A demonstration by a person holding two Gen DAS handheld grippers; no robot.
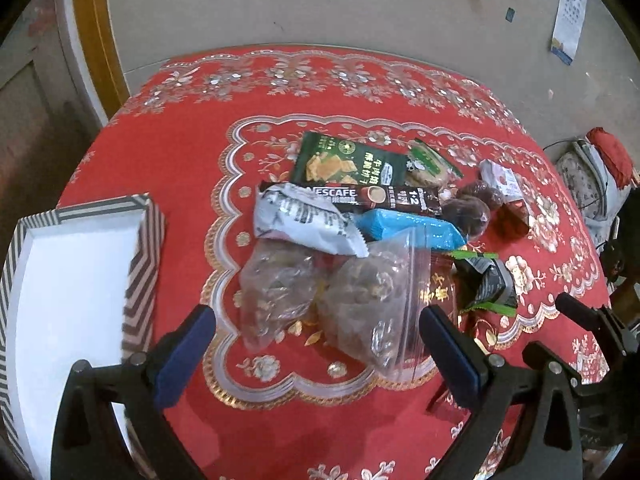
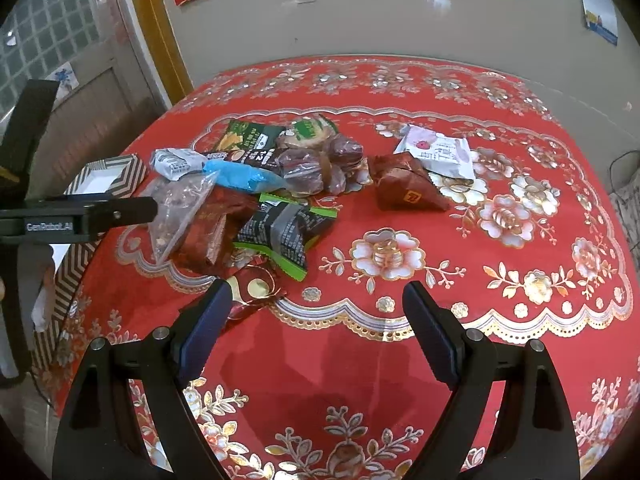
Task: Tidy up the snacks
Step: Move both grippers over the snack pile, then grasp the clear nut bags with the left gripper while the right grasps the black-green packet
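Snacks sit in one loose heap on the red tablecloth [image 1: 168, 152], just right of the striped box [image 1: 80, 264], which holds nothing visible. Left gripper [image 1: 318, 344] is spread wide with nothing in it, jaws either side of the clear zip bag [image 1: 372, 300] at the near edge of the heap. Right gripper [image 2: 316, 320] is equally wide and unloaded, over bare cloth on the heap's far side from the box.

Handling guess: the zip bag is light, floppy, slick film with lumpy contents, so pinch the bunched body or the flat seal edge, not a single loose layer. The silver wrapper [image 1: 304, 220] and blue packet [image 1: 408, 228] overlap its top edge and may drag along.
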